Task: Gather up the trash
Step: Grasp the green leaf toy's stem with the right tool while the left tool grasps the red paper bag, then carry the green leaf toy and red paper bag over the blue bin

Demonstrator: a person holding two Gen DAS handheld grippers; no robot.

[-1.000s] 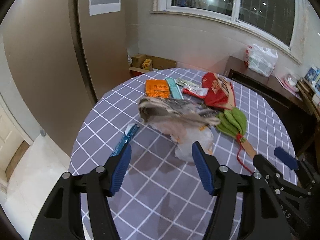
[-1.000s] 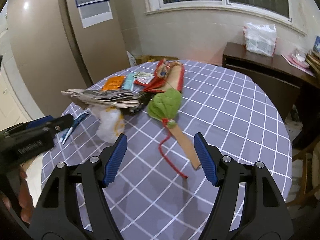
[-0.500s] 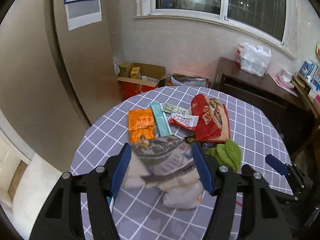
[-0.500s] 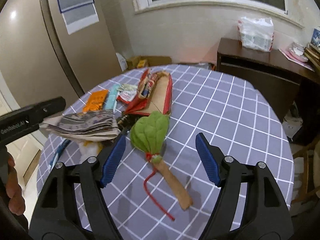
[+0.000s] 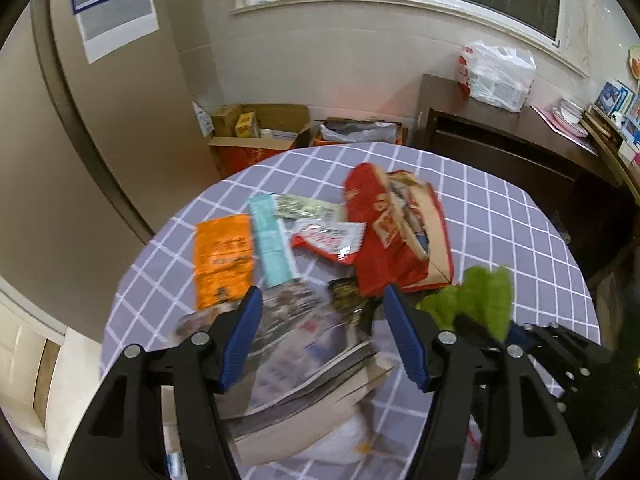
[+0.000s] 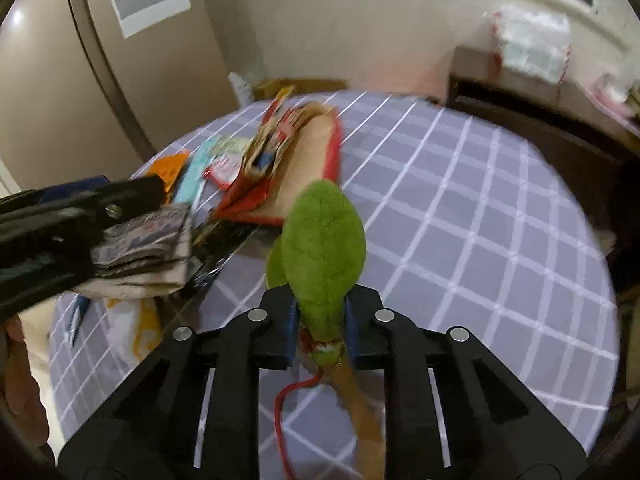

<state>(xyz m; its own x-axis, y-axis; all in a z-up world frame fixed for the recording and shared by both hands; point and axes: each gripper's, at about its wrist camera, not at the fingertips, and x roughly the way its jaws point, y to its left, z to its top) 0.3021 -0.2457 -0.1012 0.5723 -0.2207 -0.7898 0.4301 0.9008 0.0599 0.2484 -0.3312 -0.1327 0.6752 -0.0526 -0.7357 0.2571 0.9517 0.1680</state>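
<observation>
My right gripper (image 6: 321, 326) is shut on the green leaf-shaped fan (image 6: 322, 248), gripping it just above its wooden handle (image 6: 362, 404) and red cord (image 6: 285, 412). The fan also shows in the left wrist view (image 5: 476, 298). My left gripper (image 5: 323, 336) is open, hovering over a stack of newspapers (image 5: 304, 364) that lies on a white plastic bag (image 5: 340, 440). Beyond lie a red paper bag (image 5: 396, 232), an orange packet (image 5: 222, 256), a teal packet (image 5: 272, 240) and a red-white wrapper (image 5: 330, 238) on the round checked table (image 5: 500, 216).
Cardboard boxes (image 5: 260, 132) stand on the floor behind the table. A dark sideboard (image 5: 520, 136) with a white plastic bag (image 5: 498, 76) runs along the right wall. A blue pen (image 6: 76, 316) lies at the table's left edge.
My right gripper has moved forward and closed on the green fan. My left gripper has moved forward over the newspapers, still open.
</observation>
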